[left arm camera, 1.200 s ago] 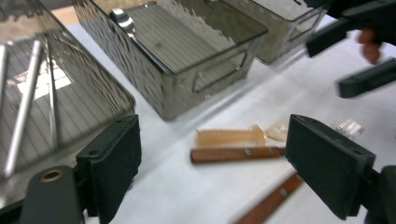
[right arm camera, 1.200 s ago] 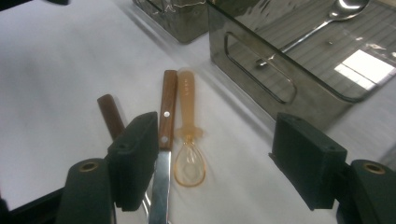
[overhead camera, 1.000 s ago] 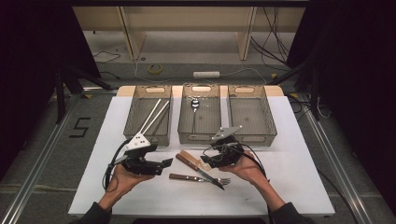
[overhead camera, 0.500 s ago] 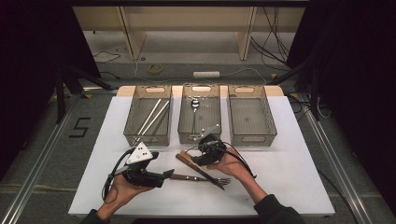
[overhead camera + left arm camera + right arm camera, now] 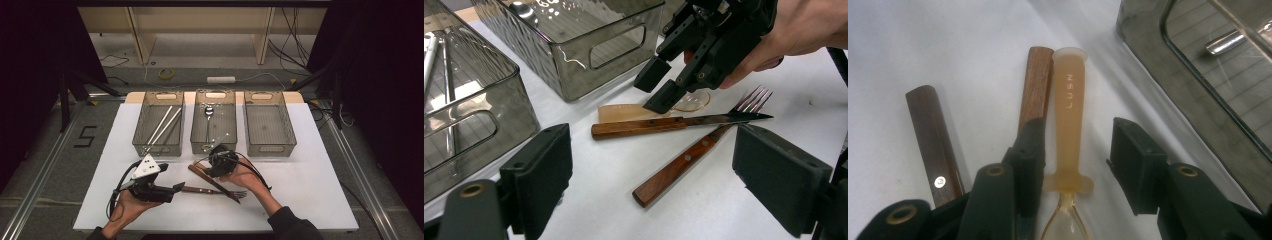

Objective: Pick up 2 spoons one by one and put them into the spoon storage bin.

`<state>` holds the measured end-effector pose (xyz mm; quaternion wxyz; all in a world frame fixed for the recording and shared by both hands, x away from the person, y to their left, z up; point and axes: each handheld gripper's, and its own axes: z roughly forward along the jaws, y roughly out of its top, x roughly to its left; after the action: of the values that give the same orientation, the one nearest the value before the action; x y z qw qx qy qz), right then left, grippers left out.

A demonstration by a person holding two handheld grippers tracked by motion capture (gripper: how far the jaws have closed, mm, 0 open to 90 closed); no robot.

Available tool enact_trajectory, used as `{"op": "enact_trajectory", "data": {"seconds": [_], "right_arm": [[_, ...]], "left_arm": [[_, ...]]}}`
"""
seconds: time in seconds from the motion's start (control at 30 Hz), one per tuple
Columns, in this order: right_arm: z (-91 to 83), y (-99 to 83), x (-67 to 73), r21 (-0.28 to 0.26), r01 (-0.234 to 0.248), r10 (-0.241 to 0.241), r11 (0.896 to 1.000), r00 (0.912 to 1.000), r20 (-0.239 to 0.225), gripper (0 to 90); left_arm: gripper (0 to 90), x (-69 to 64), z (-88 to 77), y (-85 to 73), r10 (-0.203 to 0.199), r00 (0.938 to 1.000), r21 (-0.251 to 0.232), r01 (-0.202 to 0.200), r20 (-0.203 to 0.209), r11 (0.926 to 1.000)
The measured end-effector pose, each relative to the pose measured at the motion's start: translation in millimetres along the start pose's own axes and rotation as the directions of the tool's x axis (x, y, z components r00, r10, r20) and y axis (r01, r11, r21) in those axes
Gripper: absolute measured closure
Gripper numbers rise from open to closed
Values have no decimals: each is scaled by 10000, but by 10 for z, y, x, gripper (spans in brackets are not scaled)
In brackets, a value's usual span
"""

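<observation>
The table (image 5: 310, 200) is white and plain. Three smoky grey see-through bins (image 5: 264, 125) stand on it, their walls ribbed with fine lines. In the bin at ten o'clock lie pale white chopsticks (image 5: 162, 125); the middle bin at twelve o'clock holds a shiny silver spoon (image 5: 208, 117). Both grippers are matt black: the left gripper (image 5: 175, 189) carries a light grey three-cornered plate with dark dots, and the right gripper (image 5: 212, 162) has black jaws. Between those jaws lies a translucent amber spoon (image 5: 1068, 120) with pale raised lettering. The knife (image 5: 664, 125) has a reddish-brown wooden handle with silver rivets and a dark steel blade. The fork (image 5: 694, 157) has a matching brown handle, and its tines shimmer purple.
</observation>
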<state>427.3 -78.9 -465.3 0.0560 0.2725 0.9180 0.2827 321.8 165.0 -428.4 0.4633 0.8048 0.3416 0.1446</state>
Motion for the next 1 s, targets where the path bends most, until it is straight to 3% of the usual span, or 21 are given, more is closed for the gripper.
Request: {"op": "enact_trajectory", "data": {"seconds": [0.33, 0.73, 1.0], "right_arm": [[53, -2, 9, 167, -25, 27, 9999, 9999, -164, 658], [108, -17, 36, 322, 344, -349, 9989, 9993, 155, 749], [106, -1, 14, 446, 214, -211, 9988, 9998, -59, 784]], "left_arm": [[158, -5, 1, -8, 5, 10000, 5, -5, -17, 10000], [158, -14, 7, -9, 71, 10000, 30, -71, -30, 10000], [158, -25, 19, -10, 72, 10000, 55, -72, -49, 10000]]}}
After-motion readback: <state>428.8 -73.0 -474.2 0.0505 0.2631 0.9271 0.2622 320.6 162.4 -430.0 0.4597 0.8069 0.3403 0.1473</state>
